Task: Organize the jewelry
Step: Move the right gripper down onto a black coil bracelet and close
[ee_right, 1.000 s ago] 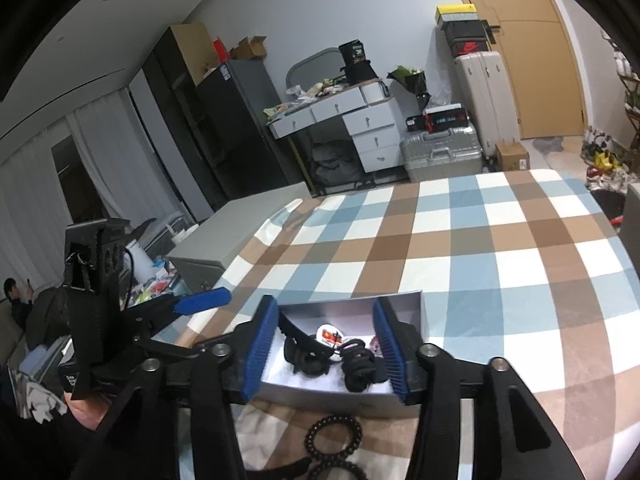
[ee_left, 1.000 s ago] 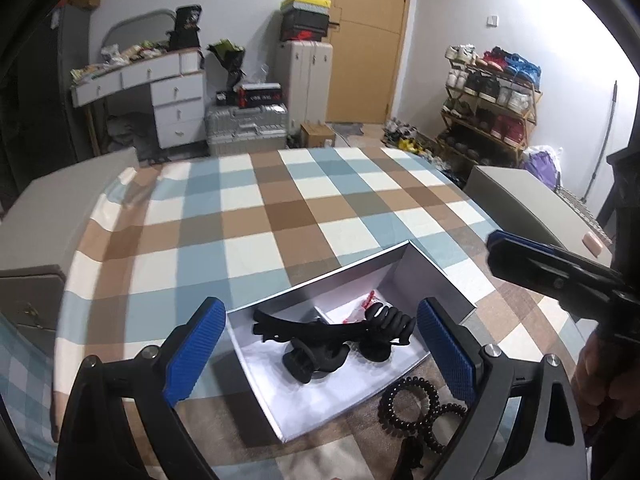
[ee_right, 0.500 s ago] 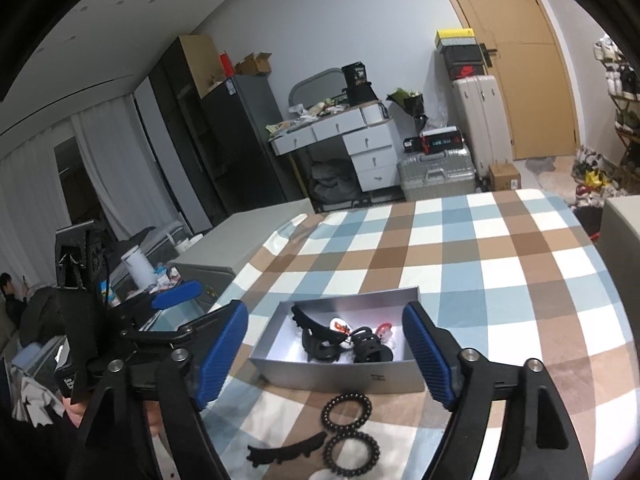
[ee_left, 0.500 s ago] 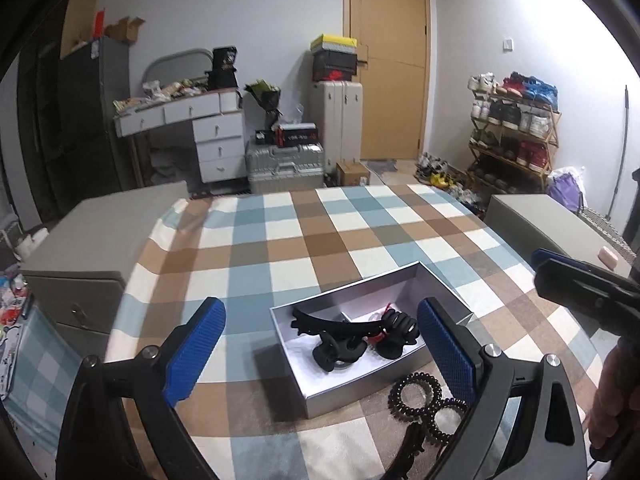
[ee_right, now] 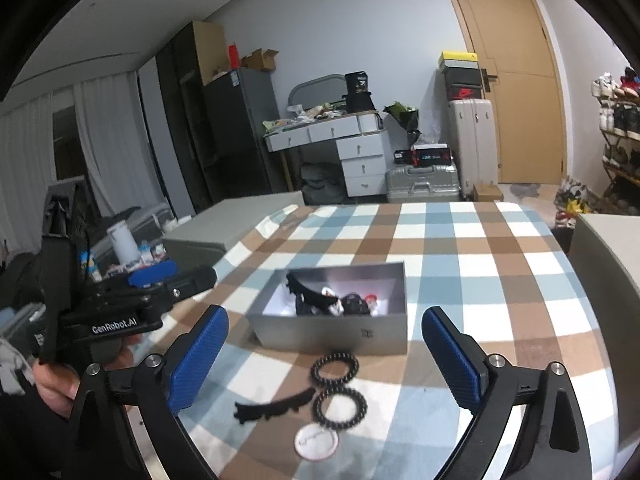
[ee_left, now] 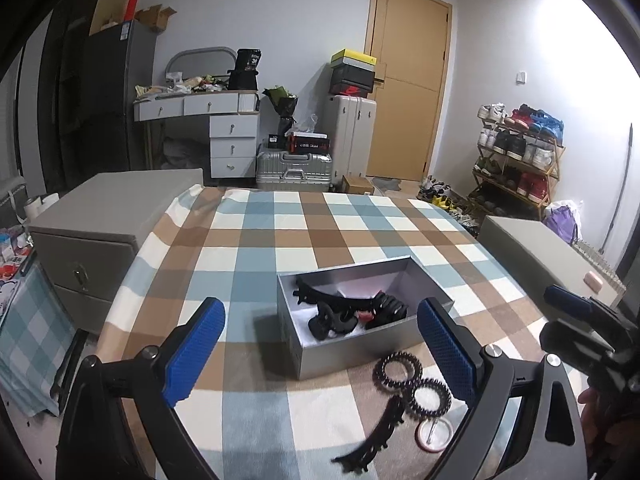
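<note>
A grey open box (ee_left: pixel 348 350) (ee_right: pixel 332 334) sits on the checked tablecloth and holds black hair clips (ee_left: pixel 336 312) (ee_right: pixel 316 298) and small red pieces. In front of the box lie two black coil hair ties (ee_left: pixel 398 368) (ee_right: pixel 335 368), a black comb-shaped clip (ee_left: pixel 376 432) (ee_right: pixel 276 404) and a round pink-rimmed badge (ee_left: pixel 434 434) (ee_right: pixel 317 440). My left gripper (ee_left: pixel 320 352) is open and empty, held above the table before the box. My right gripper (ee_right: pixel 324 356) is open and empty, also above the loose items.
The checked tablecloth (ee_left: pixel 280 240) covers the table. Grey cabinets stand at the left (ee_left: pixel 104 216) and right (ee_left: pixel 536 248). Beyond are a white desk (ee_left: pixel 216 120), suitcases (ee_left: pixel 294 164), a shoe rack (ee_left: pixel 520 160) and a door.
Both grippers have pulled back and up from the box. The right gripper has opened wider. The loose hair ties, comb clip and badge have come into full view.
</note>
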Motion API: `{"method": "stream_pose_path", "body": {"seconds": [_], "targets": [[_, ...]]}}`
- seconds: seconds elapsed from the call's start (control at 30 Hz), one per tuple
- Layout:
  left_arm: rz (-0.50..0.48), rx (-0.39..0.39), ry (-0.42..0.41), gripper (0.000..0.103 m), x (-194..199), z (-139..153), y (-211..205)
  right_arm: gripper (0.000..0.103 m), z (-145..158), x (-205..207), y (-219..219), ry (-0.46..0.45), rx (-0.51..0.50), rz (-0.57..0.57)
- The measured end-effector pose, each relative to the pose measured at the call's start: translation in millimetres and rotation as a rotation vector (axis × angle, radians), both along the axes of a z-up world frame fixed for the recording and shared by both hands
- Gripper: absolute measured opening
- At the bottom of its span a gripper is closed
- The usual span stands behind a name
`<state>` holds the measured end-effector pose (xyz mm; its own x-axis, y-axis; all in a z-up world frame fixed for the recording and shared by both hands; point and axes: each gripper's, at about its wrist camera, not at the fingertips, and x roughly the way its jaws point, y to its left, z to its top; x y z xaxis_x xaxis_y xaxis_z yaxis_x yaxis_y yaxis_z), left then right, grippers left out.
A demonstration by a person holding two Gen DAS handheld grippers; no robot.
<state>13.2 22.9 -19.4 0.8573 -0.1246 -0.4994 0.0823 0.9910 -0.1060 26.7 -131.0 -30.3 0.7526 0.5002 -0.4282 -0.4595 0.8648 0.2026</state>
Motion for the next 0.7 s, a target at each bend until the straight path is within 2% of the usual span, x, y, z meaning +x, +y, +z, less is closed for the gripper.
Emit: {"method": "stream_pose_path", "body": {"seconds": [0.3,0.47,0.7], "targets": [[0.001,0.018,0.067,0.101,-18,-31,2,0.099,-43,1,1,0.125,-0.036,-0.019],[0.025,0.022,0.115,0.101,-22,-45,11,0.099,-71,13,11,0.206,-0.088,-0.027],[0.025,0.006,0.165,0.101,-23,-61,19,0.097,-82,38,18,0.285,-0.048,-0.023]]}}
